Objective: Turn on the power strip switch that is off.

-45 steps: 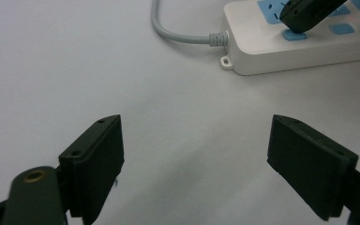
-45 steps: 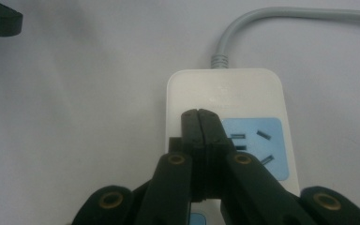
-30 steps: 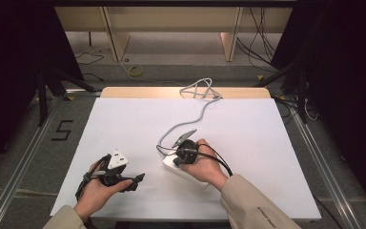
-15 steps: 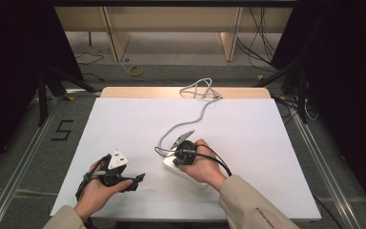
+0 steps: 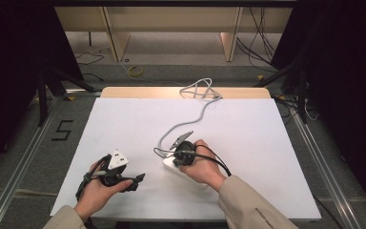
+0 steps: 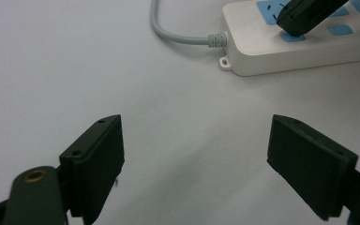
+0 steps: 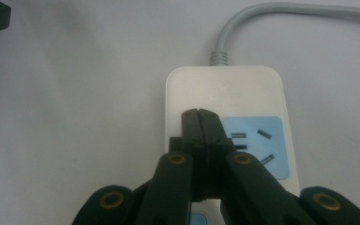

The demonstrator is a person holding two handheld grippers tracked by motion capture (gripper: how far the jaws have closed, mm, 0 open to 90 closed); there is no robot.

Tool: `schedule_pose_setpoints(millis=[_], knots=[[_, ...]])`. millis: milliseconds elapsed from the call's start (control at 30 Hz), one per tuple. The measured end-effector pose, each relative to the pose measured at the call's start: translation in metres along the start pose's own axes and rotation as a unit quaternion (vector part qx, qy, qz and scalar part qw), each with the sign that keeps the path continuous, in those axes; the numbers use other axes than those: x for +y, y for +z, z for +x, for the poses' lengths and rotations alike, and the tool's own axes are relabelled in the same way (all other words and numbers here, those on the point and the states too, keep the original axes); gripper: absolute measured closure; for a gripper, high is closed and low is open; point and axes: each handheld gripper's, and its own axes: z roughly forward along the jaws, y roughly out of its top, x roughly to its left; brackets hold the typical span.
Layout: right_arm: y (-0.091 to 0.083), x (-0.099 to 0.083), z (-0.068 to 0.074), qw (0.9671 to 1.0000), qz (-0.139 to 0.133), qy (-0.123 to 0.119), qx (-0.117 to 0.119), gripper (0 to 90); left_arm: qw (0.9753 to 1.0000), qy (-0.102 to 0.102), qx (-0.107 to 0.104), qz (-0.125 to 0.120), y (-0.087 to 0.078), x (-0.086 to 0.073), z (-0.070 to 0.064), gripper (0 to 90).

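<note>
Right gripper (image 7: 200,117), jaws pressed together with nothing between them, tips resting on the white power strip (image 7: 225,91) beside a blue socket panel (image 7: 258,140). The strip lies on the white table (image 5: 124,119) under the person's right hand; its grey cord (image 5: 195,117) runs to the far edge. Left gripper (image 6: 194,159), jaws spread wide, hovers over bare table near the strip.
</note>
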Motion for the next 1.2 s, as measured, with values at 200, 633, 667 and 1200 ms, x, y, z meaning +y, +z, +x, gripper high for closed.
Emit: schedule_pose_setpoints(millis=[200, 633, 667, 1200], knots=[[0.0003, 0.0008, 0.0014, 1.0000, 0.003, -0.001, -0.004, 90.0, 1.0000, 0.000, -0.001, -0.001, 0.0001, 0.0003, -0.0011, 18.6], [0.0006, -0.0001, 0.0015, 1.0000, 0.003, 0.000, 0.001, 90.0, 1.0000, 0.002, 0.000, 0.000, 0.0006, 0.0004, -0.0009, 18.6], [0.0006, -0.0001, 0.0015, 1.0000, 0.003, 0.000, 0.001, 90.0, 1.0000, 0.002, 0.000, 0.000, 0.0006, 0.0004, -0.0010, 18.6], [0.0003, -0.0015, 0.0026, 1.0000, -0.004, 0.005, -0.002, 90.0, 1.0000, 0.002, -0.001, 0.001, 0.0009, 0.0001, -0.0002, 18.6]])
